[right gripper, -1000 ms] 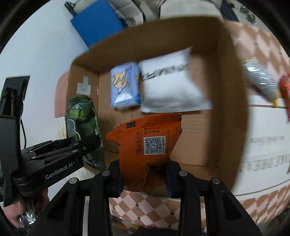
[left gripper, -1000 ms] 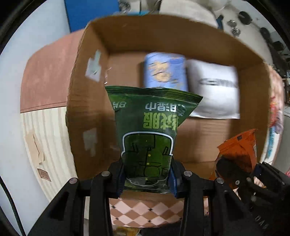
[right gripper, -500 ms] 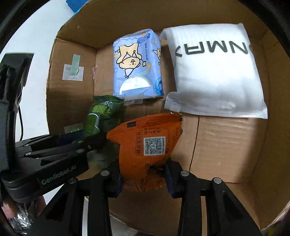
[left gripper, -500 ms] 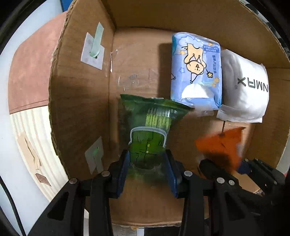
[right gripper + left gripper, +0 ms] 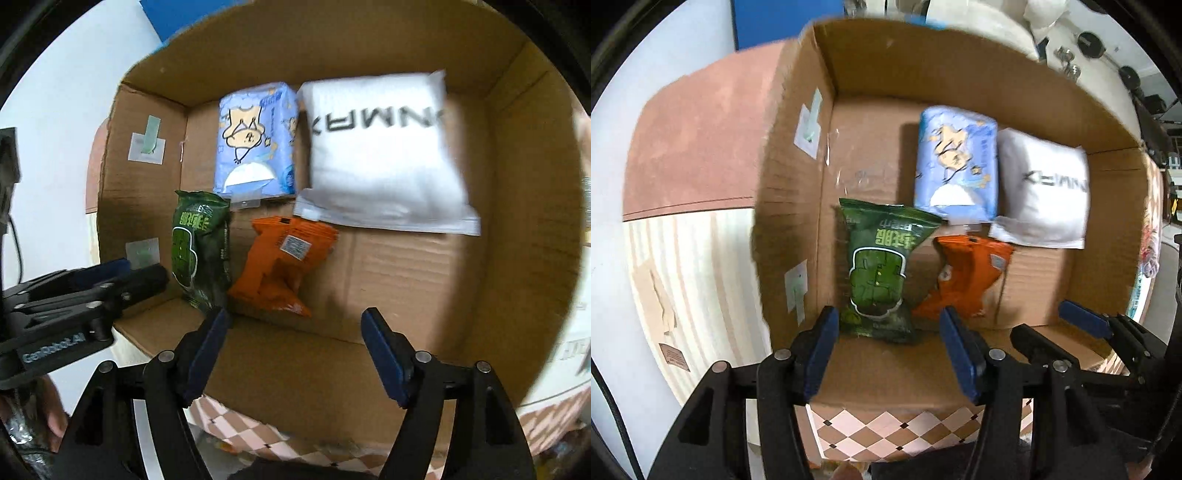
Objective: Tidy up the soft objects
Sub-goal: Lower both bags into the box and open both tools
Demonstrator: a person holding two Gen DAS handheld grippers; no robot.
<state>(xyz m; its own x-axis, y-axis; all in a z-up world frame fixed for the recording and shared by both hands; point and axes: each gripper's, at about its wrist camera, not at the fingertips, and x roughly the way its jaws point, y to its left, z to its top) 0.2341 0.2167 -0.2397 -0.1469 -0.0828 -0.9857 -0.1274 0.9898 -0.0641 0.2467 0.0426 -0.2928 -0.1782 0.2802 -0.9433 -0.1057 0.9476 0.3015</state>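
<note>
Left tool [image 5: 886, 354] over near edge of cardboard box [image 5: 798, 206], jaws just opened, pads clear of everything, holding nothing. Right tool [image 5: 295, 350] beside it, jaws also just opened and wider, empty.

Green snack bag [image 5: 881, 277] lies on box floor just past left tool, near the left wall. Orange snack bag [image 5: 282, 264] lies crumpled just right of it, edges about touching. Behind them: blue tissue pack [image 5: 256, 142], then white pouch [image 5: 384, 155] with black lettering to its right, side by side against the far wall. Box sits on checkered bench [image 5: 886, 432].
</note>
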